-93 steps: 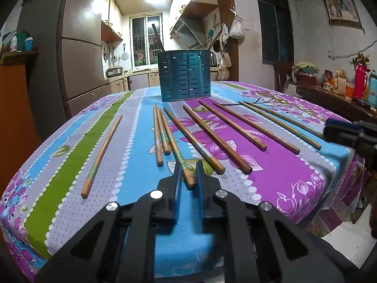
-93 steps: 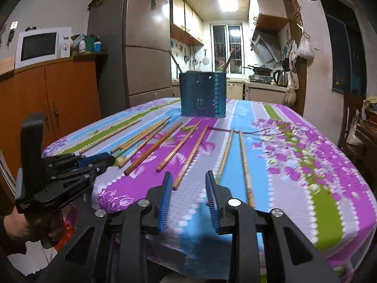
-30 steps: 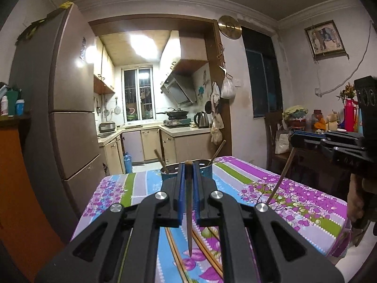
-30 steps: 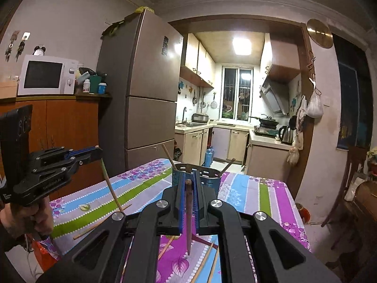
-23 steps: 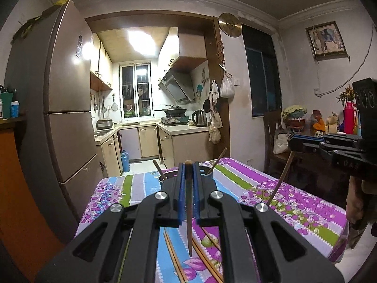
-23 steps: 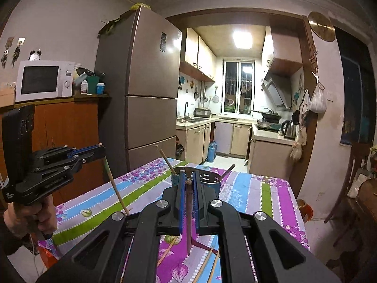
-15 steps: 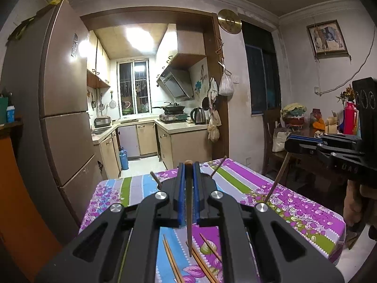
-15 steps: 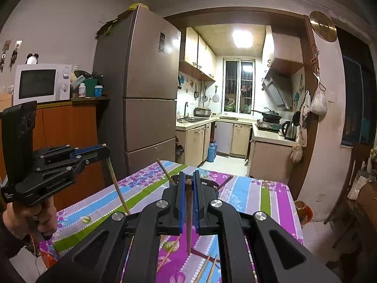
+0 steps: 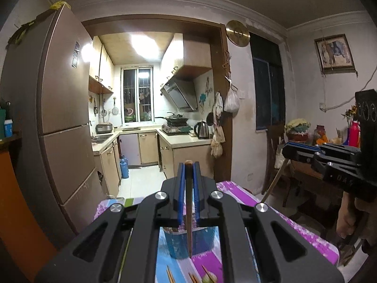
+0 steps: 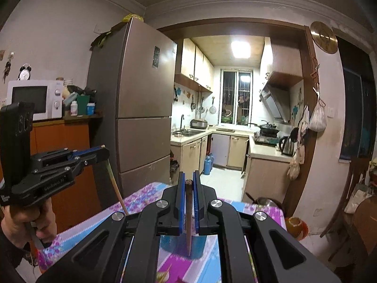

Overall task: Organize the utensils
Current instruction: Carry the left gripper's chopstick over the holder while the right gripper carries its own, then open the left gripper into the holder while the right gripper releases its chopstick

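My left gripper [image 9: 188,165] is shut on a wooden chopstick [image 9: 189,224] held upright, its tip hanging over the blue utensil holder [image 9: 181,243]. My right gripper [image 10: 187,176] is shut on another chopstick [image 10: 188,221], also upright above the blue holder [image 10: 176,241]. Each gripper shows in the other's view: the right one [image 9: 286,151] with its chopstick [image 9: 274,181], the left one [image 10: 103,152] with its chopstick [image 10: 116,188]. A few loose chopsticks [image 9: 170,274] lie on the table below the holder.
The table has a striped floral cloth [image 9: 294,226]. A tall fridge [image 10: 139,118] stands left, with a wooden cabinet and microwave [image 10: 33,99] beside it. The kitchen doorway is ahead. A chair [image 9: 273,155] and a cluttered side table [image 9: 306,141] stand right.
Both grippers have moved forward and higher over the table. The blue holder now sits right below both hanging chopstick tips. Three seconds ago both grippers were open and empty at the table's near edge.
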A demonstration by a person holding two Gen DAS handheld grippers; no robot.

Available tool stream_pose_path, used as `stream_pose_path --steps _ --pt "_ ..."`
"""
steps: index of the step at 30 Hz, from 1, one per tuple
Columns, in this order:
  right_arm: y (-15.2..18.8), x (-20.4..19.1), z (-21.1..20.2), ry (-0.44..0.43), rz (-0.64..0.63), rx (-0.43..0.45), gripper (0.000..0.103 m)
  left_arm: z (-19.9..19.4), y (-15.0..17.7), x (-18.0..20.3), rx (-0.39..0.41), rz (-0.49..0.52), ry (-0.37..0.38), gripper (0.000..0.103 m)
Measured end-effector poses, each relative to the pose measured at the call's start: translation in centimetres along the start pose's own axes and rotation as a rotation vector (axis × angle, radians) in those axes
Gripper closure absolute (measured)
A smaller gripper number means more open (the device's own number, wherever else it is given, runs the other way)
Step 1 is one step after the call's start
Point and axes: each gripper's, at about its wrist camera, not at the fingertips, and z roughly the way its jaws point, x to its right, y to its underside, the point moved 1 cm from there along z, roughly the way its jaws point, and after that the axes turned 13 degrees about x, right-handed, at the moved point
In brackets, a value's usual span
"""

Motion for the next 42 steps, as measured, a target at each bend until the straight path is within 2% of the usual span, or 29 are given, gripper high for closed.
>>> stream_pose_path --steps 7,12,18,25,30,42 --pt "-3.2 0.9 4.4 0.011 -0.021 0.019 0.096 3.7 -1.6 -0.7 0.017 0.0 -0.052 0.098" --pt "-3.3 1.8 7.7 0.018 -0.022 0.001 0.096 6.1 -2.1 -1.0 0.032 0.012 -0.071 0.098" --pt "-0.3 3.3 11.2 0.022 -0.006 -0.059 0.096 9.1 -0.6 -1.7 0.018 -0.018 -0.07 0.098" --pt "3.5 5.1 13.9 0.03 0.043 -0.12 0.096 12.0 2.7 -1.9 -0.047 -0.022 -0.076 0.098" --pt "4.6 5.5 14.9 0.034 0.055 -0.138 0.096 13.0 4.0 -2.5 -0.076 -0.03 -0.086 0.098" --pt "6.0 5.4 16.0 0.025 0.079 -0.16 0.095 14.4 4.5 -2.9 -0.108 -0.018 -0.101 0.097"
